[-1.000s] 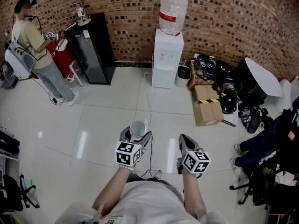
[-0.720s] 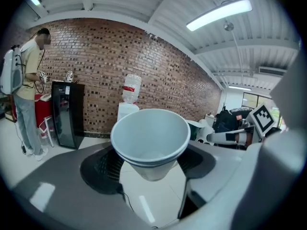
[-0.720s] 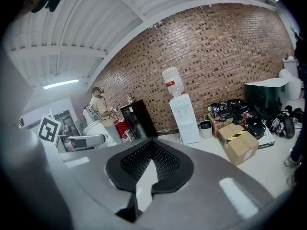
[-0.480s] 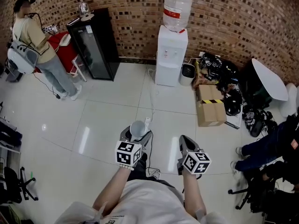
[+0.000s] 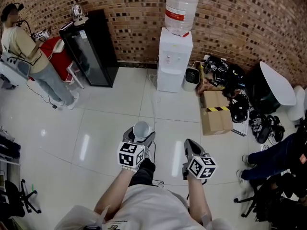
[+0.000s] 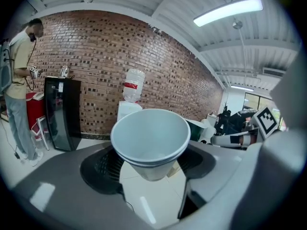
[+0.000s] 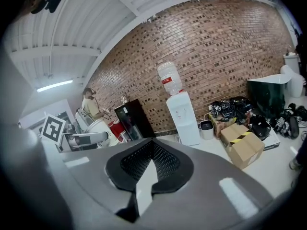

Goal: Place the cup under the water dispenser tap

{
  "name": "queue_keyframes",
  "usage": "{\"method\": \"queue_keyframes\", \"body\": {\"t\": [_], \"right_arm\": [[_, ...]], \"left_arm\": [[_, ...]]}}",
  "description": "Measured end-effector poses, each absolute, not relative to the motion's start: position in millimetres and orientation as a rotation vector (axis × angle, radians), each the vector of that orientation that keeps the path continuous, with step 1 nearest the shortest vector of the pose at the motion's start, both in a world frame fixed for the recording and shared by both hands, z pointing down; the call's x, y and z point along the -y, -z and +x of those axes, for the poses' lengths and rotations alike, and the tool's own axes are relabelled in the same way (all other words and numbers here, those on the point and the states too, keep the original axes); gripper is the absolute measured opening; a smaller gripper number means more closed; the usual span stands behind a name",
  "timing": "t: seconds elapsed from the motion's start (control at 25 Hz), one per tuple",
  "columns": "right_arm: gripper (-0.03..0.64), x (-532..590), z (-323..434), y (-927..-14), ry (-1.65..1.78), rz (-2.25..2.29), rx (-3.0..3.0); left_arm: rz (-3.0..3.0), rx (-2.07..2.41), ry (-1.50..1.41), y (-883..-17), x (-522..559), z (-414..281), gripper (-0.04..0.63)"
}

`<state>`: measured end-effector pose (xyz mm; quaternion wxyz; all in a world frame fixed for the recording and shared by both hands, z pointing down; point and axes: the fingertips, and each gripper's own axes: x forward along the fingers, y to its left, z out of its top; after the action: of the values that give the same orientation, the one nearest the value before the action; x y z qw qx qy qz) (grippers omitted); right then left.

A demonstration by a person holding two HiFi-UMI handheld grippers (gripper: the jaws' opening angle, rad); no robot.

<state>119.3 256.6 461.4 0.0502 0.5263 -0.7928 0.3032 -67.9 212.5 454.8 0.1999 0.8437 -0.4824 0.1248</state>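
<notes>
Nearer the water dispenser (image 5: 174, 61) than a second ago, I see my left gripper (image 5: 140, 139) pinching the upright white cup (image 6: 150, 140), well apart from it, right gripper (image 7: 152, 150) pressed together, empty

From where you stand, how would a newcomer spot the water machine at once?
Follow the brick wall at the back. Against it, between a tall black cabinet and a heap of dark gear, stands the water dispenser. It alone is a white upright box topped by a clear bottle with a red label.
</notes>
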Motion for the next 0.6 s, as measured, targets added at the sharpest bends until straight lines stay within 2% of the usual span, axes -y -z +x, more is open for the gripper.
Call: {"method": "queue_keyframes", "body": {"t": [0.6], "right_arm": [[0.0,-90,69,-438,-0.86,1.634,2.366]], "left_arm": [[2.403,1.243,-0.365,-451,-43,-99,0.347]]}}
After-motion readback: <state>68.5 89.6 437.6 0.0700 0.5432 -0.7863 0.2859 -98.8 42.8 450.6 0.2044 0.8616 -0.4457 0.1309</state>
